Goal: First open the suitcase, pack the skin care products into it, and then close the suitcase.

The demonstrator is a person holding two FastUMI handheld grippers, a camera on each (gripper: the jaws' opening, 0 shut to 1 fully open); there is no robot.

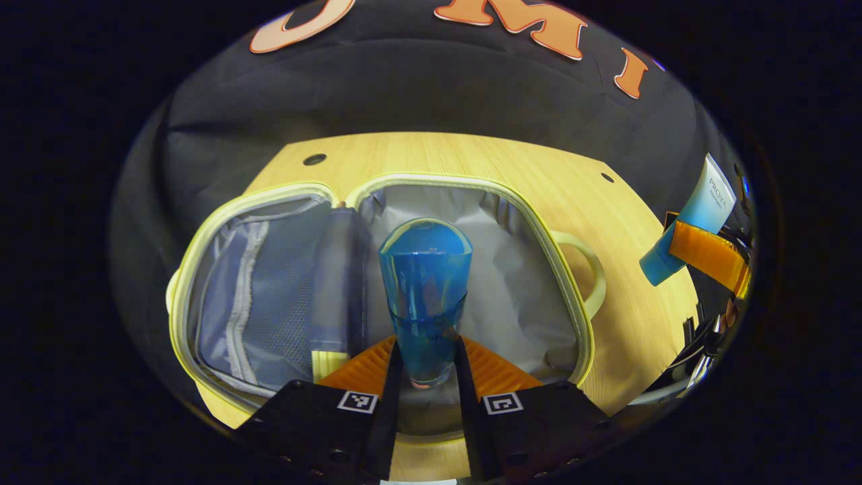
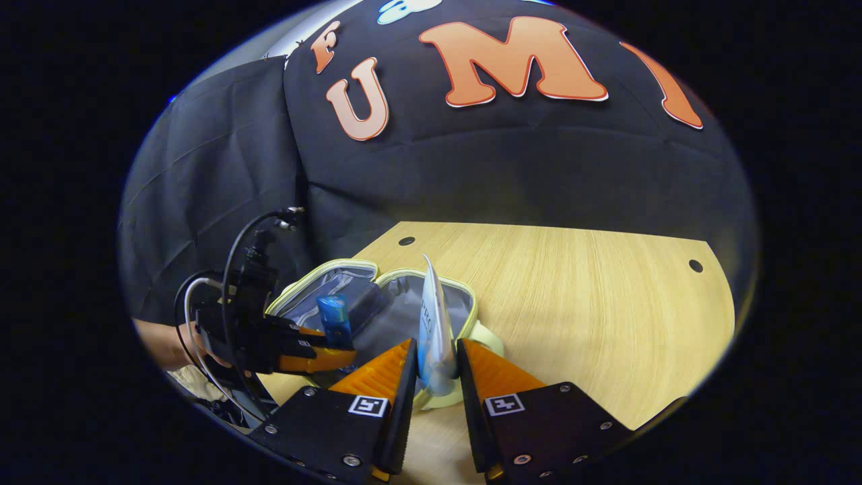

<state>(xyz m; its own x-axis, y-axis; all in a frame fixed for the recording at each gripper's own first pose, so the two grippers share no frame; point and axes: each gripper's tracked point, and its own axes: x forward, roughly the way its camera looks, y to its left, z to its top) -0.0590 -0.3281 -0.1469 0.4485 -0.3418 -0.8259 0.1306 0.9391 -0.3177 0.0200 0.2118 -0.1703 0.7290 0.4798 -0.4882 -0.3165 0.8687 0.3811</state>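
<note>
Over open suitcase [image 1: 377, 192] on table [image 1: 626, 323]: left tool [image 1: 426, 367] clamped on blue bottle [image 1: 425, 296], long axis pointing fwd, directly above right compartment. Right tool [image 2: 436, 377] clamped on white tube [image 2: 434, 323], upright, near suitcase edge. Left nearer; release looks next.

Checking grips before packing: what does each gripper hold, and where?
Left gripper pinches the blue bottle near its base; right gripper pinches the white tube at its lower end.

Bottle [image 1: 424, 296] above suitcase [image 1: 539, 229] on table [image 1: 626, 323]
</note>
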